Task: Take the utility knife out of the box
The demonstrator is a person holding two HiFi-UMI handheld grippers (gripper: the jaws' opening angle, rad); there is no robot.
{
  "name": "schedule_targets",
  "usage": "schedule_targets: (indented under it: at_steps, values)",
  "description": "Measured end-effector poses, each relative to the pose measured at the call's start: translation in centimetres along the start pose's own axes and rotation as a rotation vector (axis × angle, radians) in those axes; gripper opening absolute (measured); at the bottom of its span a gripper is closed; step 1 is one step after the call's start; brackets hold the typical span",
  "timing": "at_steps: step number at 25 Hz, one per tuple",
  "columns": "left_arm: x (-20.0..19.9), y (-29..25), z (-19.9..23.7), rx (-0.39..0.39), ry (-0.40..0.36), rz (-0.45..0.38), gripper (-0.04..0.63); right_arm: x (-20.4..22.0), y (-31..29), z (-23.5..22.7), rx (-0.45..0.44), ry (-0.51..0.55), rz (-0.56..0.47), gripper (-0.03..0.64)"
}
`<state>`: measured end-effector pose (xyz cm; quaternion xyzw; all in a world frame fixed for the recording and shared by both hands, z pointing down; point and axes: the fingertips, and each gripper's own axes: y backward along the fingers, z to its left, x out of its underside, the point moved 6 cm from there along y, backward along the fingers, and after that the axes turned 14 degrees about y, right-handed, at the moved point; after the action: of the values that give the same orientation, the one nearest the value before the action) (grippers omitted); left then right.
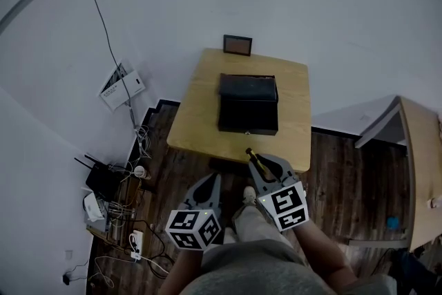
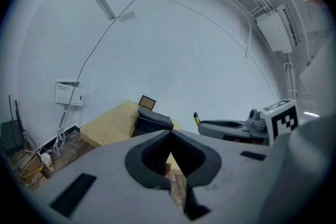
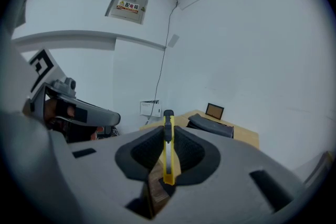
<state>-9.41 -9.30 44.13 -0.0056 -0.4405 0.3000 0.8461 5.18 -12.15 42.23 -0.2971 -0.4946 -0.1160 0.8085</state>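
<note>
A black box (image 1: 248, 104) stands on the small wooden table (image 1: 197, 114); I cannot tell how its lid stands. My right gripper (image 1: 254, 157) hovers at the table's near edge, shut on a yellow utility knife (image 1: 252, 154). In the right gripper view the knife (image 3: 168, 144) stands on edge between the pads, its black tip poking past them, with the box (image 3: 210, 126) far ahead. My left gripper (image 1: 210, 183) hangs over the floor short of the table, shut with nothing in it. In the left gripper view its jaws (image 2: 170, 134) meet at the tips, and the box (image 2: 152, 122) lies beyond.
A small framed picture (image 1: 237, 45) leans on the wall behind the box. A router and tangled cables (image 1: 103, 179) lie on the floor at left, under a wall box (image 1: 123, 85). Another wooden table (image 1: 421, 169) stands at right. The person's foot (image 1: 248, 195) is below the grippers.
</note>
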Motion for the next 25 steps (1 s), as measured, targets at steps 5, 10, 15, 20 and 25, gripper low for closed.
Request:
schedule_targets:
  at_steps: [5,10,15,20,25]
  values:
    - [0.5,1.5,-0.6,0.020,-0.009,-0.001,0.003,-0.4,2.4,1.4,0.030,-0.032,-0.033,0.052]
    - [1.1,2.3,-1.0,0.036,-0.019,-0.001,0.003,-0.1,4.3,2.0,0.055,-0.092,-0.053,0.052]
    - [1.3,2.7,-1.2,0.046,-0.028,-0.002,0.003,-0.1,5.4,2.1,0.095,-0.138,-0.095,0.052]
    - [1.2,3.0,-1.2,0.047,-0.029,-0.005,0.003,0.1,5.9,2.0,0.104,-0.152,-0.093,0.052]
    - [1.1,3.0,-0.8,0.045,-0.028,-0.002,0.003,-0.1,5.5,2.3,0.092,-0.173,-0.101,0.052]
